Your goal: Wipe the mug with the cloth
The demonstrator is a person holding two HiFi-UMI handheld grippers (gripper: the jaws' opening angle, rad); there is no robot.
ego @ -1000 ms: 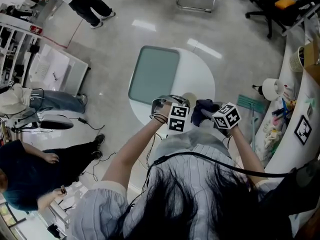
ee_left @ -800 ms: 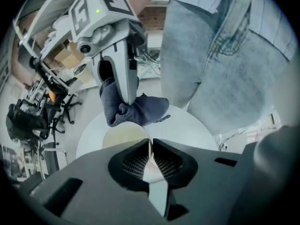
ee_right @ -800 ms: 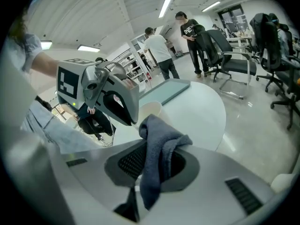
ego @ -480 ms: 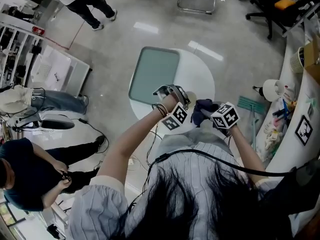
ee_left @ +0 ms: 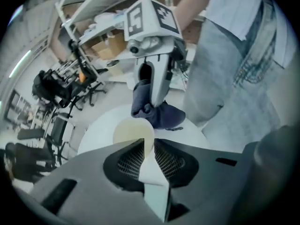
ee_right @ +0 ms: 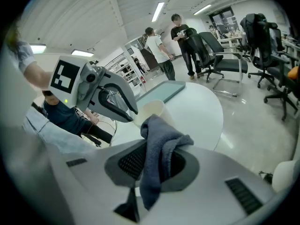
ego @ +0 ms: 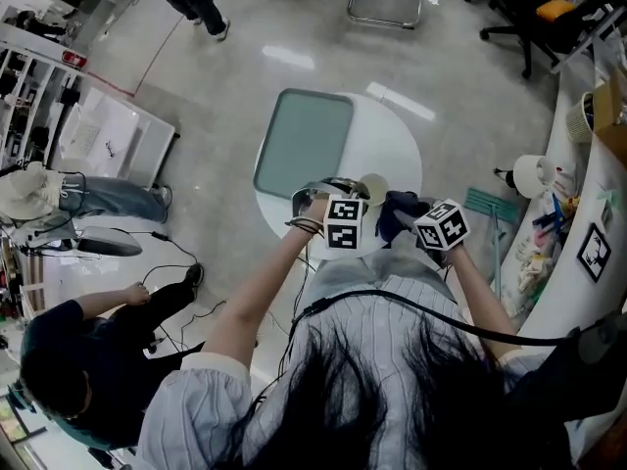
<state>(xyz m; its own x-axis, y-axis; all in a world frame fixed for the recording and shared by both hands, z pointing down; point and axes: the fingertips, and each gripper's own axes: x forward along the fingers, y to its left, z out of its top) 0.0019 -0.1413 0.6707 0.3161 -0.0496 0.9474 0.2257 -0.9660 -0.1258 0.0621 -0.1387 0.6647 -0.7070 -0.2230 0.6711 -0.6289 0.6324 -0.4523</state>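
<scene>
Mug (ee_left: 132, 131) and cloth (ee_right: 158, 149) between jaws

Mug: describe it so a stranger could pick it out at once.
Find the round white table and go past the grey-green tray to the edge nearest the person. The mug is there, its wall pinched by the jaws of the left gripper. It is the only pale cream thing, beside the dark blue cloth.

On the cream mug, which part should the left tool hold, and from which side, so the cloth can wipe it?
Probably the wall at the rim, one jaw inside, one outside, from the side opposite the cloth. No handle shows, and the open mouth admits a jaw. The left tool pinches the mug this way, leaving its far side free for the right tool.
</scene>
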